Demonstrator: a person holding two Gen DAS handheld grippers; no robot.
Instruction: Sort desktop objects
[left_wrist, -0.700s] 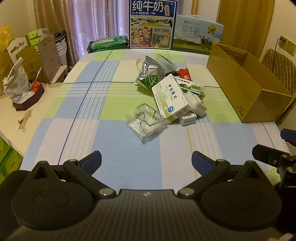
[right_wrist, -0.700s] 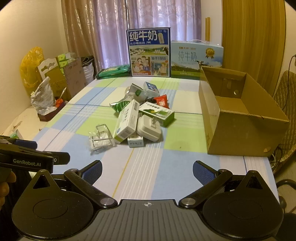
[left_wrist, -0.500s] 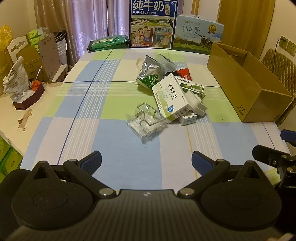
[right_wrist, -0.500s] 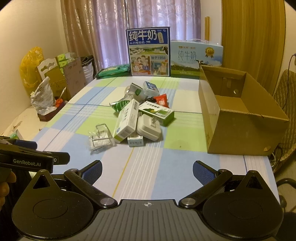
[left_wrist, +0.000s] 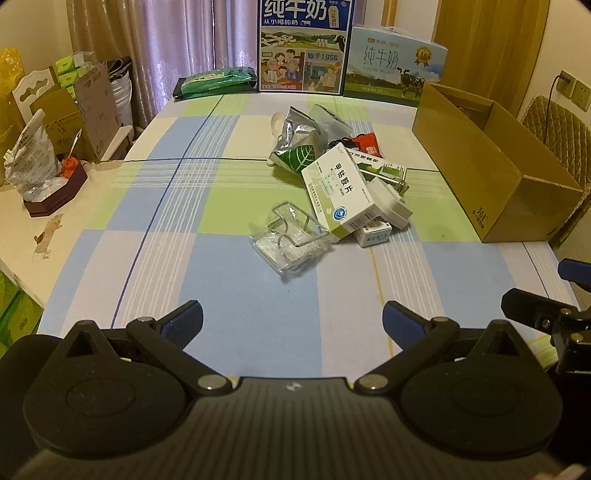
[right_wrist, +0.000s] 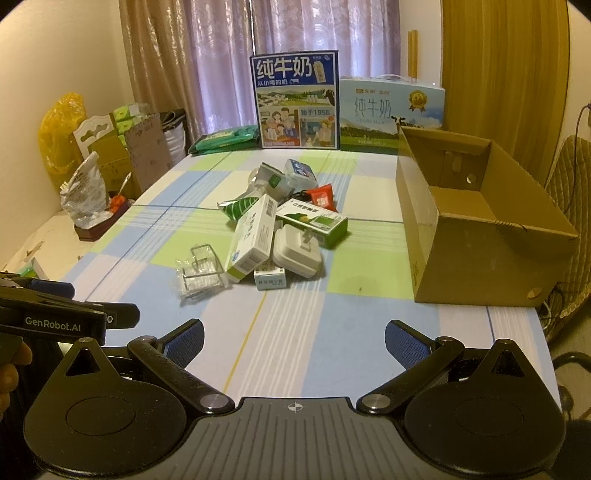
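Observation:
A heap of small items lies mid-table: a white-green medicine box (left_wrist: 341, 192) (right_wrist: 253, 236), a clear plastic pack (left_wrist: 290, 240) (right_wrist: 199, 275), a white charger (left_wrist: 391, 205) (right_wrist: 295, 253), a tiny box (left_wrist: 373, 234) (right_wrist: 270, 278), a green carton (right_wrist: 314, 221), a silver leaf pouch (left_wrist: 295, 147) and a red sachet (right_wrist: 321, 194). An open cardboard box (left_wrist: 491, 166) (right_wrist: 472, 236) stands to the right of the heap. My left gripper (left_wrist: 291, 317) and right gripper (right_wrist: 293, 338) hover open over the table's near edge, well short of the heap, nothing between their fingers.
Two milk cartons (right_wrist: 295, 99) (right_wrist: 391, 110) and a green pack (left_wrist: 216, 79) stand at the table's far end. A side surface at left holds a bag and a wooden tray (left_wrist: 55, 192). A chair (right_wrist: 572, 184) is beyond the cardboard box. A checked cloth (left_wrist: 221, 184) covers the table.
Both views have crept very slightly forward toward the heap. Both grippers stay open and the objects have not moved.

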